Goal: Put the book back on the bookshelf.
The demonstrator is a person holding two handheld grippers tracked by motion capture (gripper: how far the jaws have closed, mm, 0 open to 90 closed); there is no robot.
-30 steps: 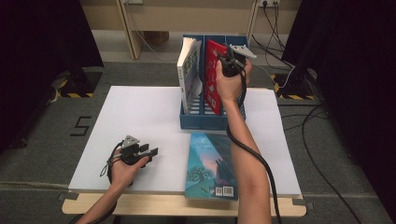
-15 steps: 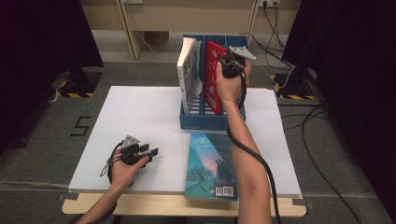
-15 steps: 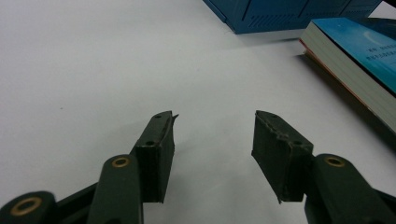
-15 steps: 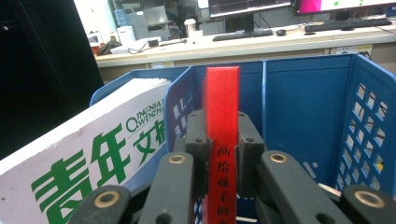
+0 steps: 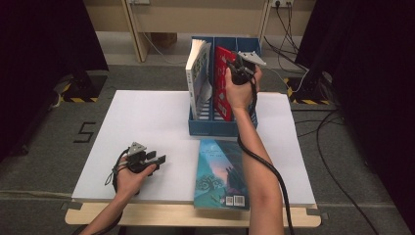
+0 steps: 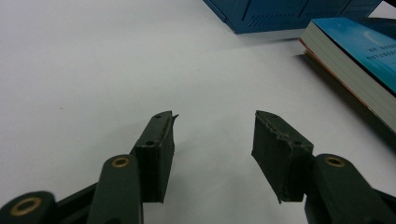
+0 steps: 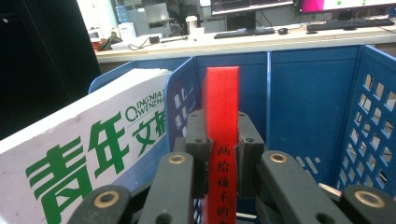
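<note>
A blue three-slot file rack (image 5: 205,128) stands at the table's far middle. Its left slot holds a white book (image 5: 195,78) with green print (image 7: 88,149). A red book (image 5: 222,83) stands in the middle slot, and my right gripper (image 5: 234,68) is shut on its spine (image 7: 222,107) from above, one pad on each side. A teal book (image 5: 220,174) lies flat in front of the rack; its page edges (image 6: 355,65) show in the left gripper view. My left gripper (image 5: 156,160) rests open low over the white tabletop (image 6: 93,60), its jaws (image 6: 212,144) holding nothing.
The rack's right slot (image 7: 308,107) is bare. Beyond the rack, a desk with keyboards (image 7: 243,33) and monitors is visible. Dark curtains flank the table, and cables (image 5: 293,83) lie on the floor at the right. The table's left half (image 5: 142,122) is bare white.
</note>
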